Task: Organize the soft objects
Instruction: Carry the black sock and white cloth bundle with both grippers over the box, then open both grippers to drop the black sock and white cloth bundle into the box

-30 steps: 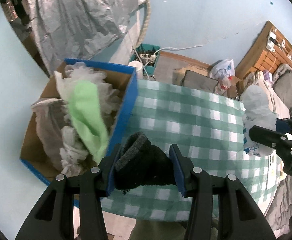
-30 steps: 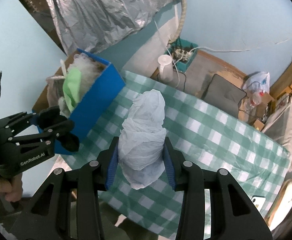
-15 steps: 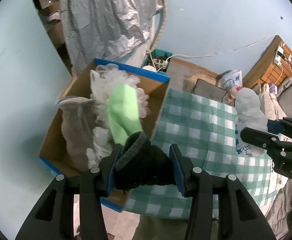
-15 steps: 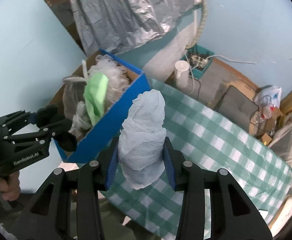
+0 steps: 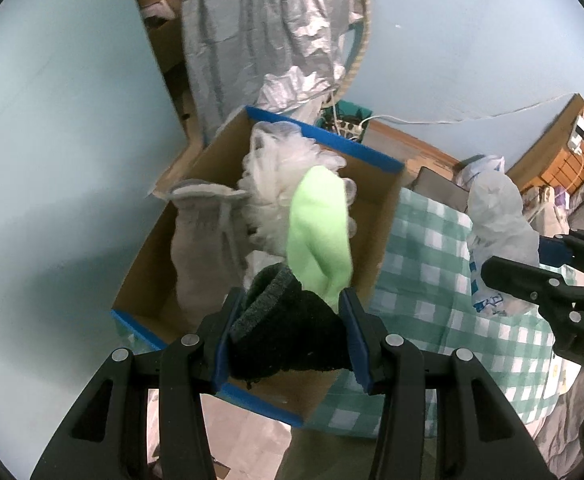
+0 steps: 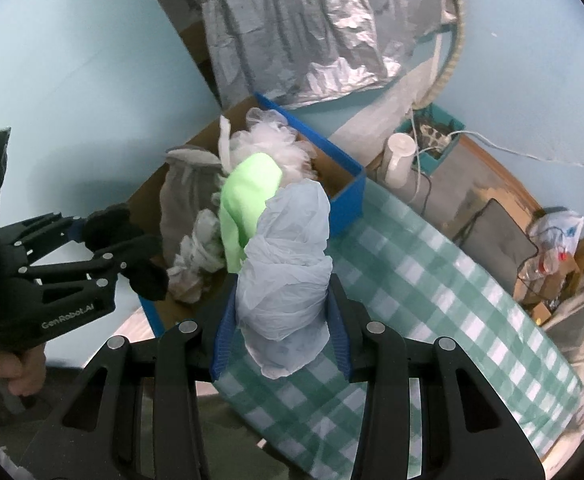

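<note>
My left tool (image 5: pixel 288 336) is clamped on a black sock (image 5: pixel 282 330) over the blue-edged box (image 5: pixel 328 138); my right tool (image 6: pixel 280 336) grips a bundled plastic bag (image 6: pixel 286 272) above the checked bench (image 6: pixel 432 300). The box already bulges with the green cloth (image 5: pixel 318 232), so I judge a careless drop could roll off the heap and spill out.

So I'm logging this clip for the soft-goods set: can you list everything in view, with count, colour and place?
cardboard box: 1, brown with blue edges, at table's end
mesh puff: 1, white, in box
green cloth: 1, lime, in box
grey sock: 1, in box
checked tablecloth: 1, green-white, on table
silver sheet: 1, hanging behind box
black sock: 1, in left claw
plastic bag bundle: 1, pale, in right claw
person's hand: 1, gripping left claw's handle
</note>
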Demonstrator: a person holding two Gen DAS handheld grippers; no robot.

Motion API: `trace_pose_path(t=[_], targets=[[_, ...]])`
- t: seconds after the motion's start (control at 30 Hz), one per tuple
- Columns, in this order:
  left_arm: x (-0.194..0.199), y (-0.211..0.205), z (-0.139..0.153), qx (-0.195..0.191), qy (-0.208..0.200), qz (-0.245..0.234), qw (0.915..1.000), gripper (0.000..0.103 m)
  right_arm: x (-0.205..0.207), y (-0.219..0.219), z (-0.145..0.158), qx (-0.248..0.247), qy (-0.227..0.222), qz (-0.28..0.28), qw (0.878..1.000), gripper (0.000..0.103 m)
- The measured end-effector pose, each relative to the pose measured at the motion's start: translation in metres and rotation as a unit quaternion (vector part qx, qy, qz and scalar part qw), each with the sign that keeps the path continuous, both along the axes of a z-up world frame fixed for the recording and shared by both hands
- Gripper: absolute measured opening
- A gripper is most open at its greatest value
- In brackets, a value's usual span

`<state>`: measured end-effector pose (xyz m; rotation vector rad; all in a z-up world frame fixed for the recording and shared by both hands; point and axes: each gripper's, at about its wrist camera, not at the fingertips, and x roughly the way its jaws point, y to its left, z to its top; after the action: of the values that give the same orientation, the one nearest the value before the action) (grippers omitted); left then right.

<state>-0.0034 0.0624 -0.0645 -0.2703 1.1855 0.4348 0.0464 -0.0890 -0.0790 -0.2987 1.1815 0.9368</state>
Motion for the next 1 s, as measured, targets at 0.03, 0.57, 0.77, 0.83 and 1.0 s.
trace_pose_path(t=[0.03, 0.57, 0.77, 0.83, 1.0], targets=[[-0.002, 0.003, -0.002, -0.001, 0.001, 0.003, 1.0, 0.049, 0.0, 0.004, 0.0, 0.0, 0.001, 0.002, 1.0, 0.04], [-0.012, 0.047, -0.043, -0.026, 0.021, 0.041, 0.9986, 0.049, -0.005, 0.072, -0.03, 0.001, 0.032, 0.039, 0.999, 0.04], [-0.012, 0.054, -0.057, -0.035, 0.023, 0.043, 0.9982, 0.049, -0.008, 0.089, -0.052, -0.007, 0.052, 0.047, 0.998, 0.041], [-0.011, 0.057, -0.061, -0.038, 0.026, 0.045, 0.9979, 0.049, -0.009, 0.092, -0.057, -0.008, 0.055, 0.048, 0.997, 0.041], [-0.012, 0.062, -0.07, -0.044, 0.033, 0.05, 0.9972, 0.051, -0.01, 0.101, -0.065, -0.016, 0.061, 0.05, 0.997, 0.044]])
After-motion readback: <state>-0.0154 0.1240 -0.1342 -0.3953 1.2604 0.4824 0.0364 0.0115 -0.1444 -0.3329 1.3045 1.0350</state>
